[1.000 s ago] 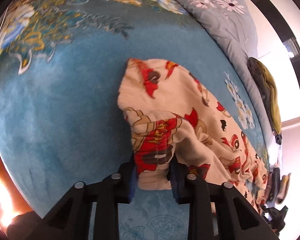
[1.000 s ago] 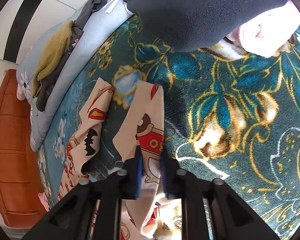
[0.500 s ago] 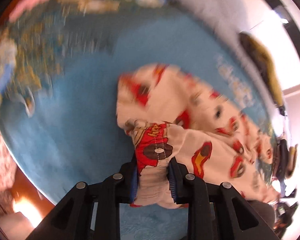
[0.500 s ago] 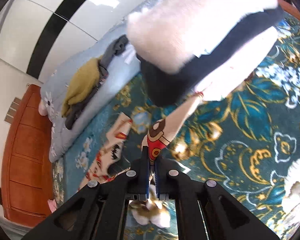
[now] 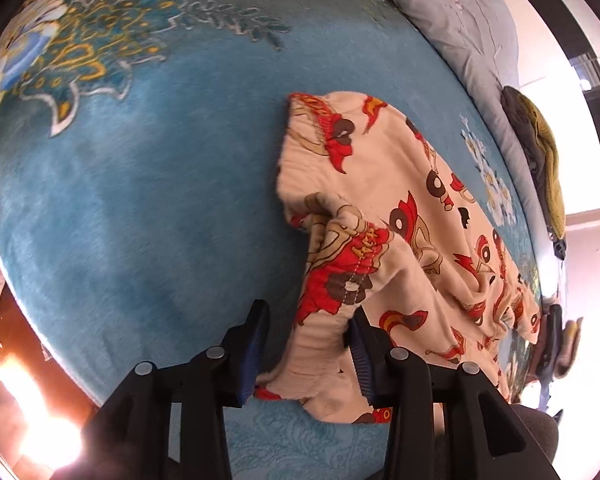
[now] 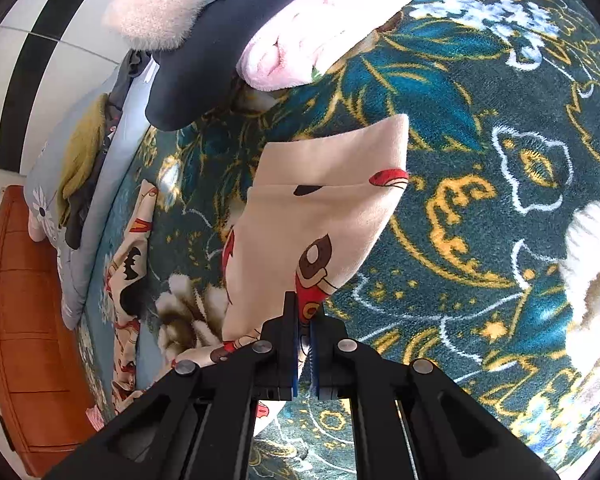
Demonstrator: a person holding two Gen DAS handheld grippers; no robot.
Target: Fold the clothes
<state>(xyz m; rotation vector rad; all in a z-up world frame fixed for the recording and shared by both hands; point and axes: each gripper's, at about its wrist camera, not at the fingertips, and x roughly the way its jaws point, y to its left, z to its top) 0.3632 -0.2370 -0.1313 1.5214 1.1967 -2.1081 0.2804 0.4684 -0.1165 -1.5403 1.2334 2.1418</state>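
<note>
Grippers, two, hand-held, both angled down at a bed. Left gripper (image 5: pixel 306 350): jaws have just been opening, now parted, with the waistband end of the printed garment (image 5: pixel 384 216) lying loose between them, touching the right pad but clear of the left; released, by the look of it. Right gripper (image 6: pixel 304 340): jaws clamped tight on a thin fold at the garment's other end (image 6: pixel 312 216), which hangs lifted off the cover as a cream flap with its corner pointing away. Garment: cream knit with red cartoon print, probably child's trousers; light, limp, drapes and wrinkles freely, holds no shape, not fragile, not slippery against plush. Best taken at hems, waistband or corners, pinching both layers; a mid-panel pinch would likely only bunch it. It lies stretched across the blue floral blanket (image 5: pixel 140 200), most of it rumpled toward the far side. Surroundings: grey flowered quilt (image 5: pixel 460 28) along the far edge, olive and dark clothes (image 5: pixel 540 152) heaped on it; stack of pink, black and white fleeces (image 6: pixel 220 16) just beyond the lifted flap, which could crowd a forward fold; wooden bedframe (image 6: pixel 24 320) at the side.
</note>
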